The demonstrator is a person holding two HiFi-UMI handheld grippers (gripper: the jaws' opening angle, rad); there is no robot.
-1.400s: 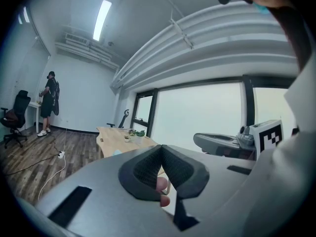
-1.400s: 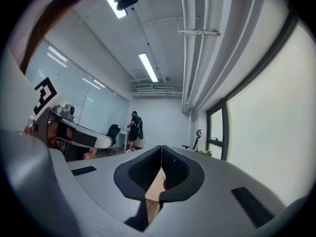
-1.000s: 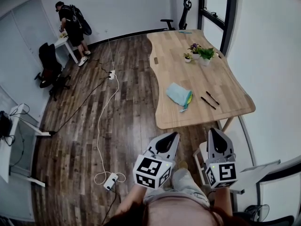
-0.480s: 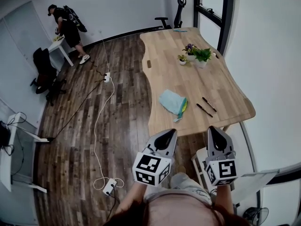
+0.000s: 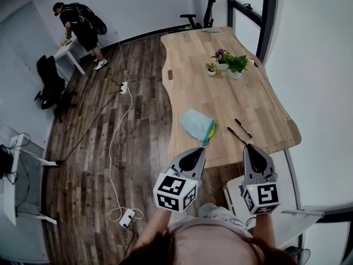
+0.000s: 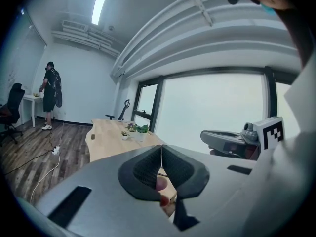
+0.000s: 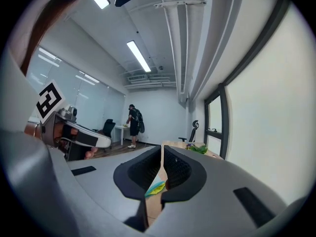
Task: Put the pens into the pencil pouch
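A light-blue pencil pouch [image 5: 197,124] with a yellow-green edge lies near the front end of the wooden table [image 5: 220,93]. Two black pens [image 5: 237,135] [image 5: 243,127] lie side by side to its right. My left gripper [image 5: 199,149] is shut and empty, its tip just short of the table's near edge, below the pouch. My right gripper [image 5: 251,147] is shut too, holding nothing, with its tip at the table edge just below the pens. In the right gripper view the pouch [image 7: 155,187] shows under the closed jaws [image 7: 162,149]. The left gripper view has its closed jaws [image 6: 161,149] aimed along the table [image 6: 106,137].
Small potted plants [image 5: 229,64] stand at the table's far right. A person [image 5: 83,29] stands at a white desk at the back left, beside a dark chair [image 5: 49,81]. A white cable and power strip [image 5: 127,217] run over the wood floor. A white seat [image 5: 237,195] is under my right gripper.
Both grippers have moved forward together towards the table, whose near edge and the pouch and pens now lie closer to their tips. Both stay shut and empty.
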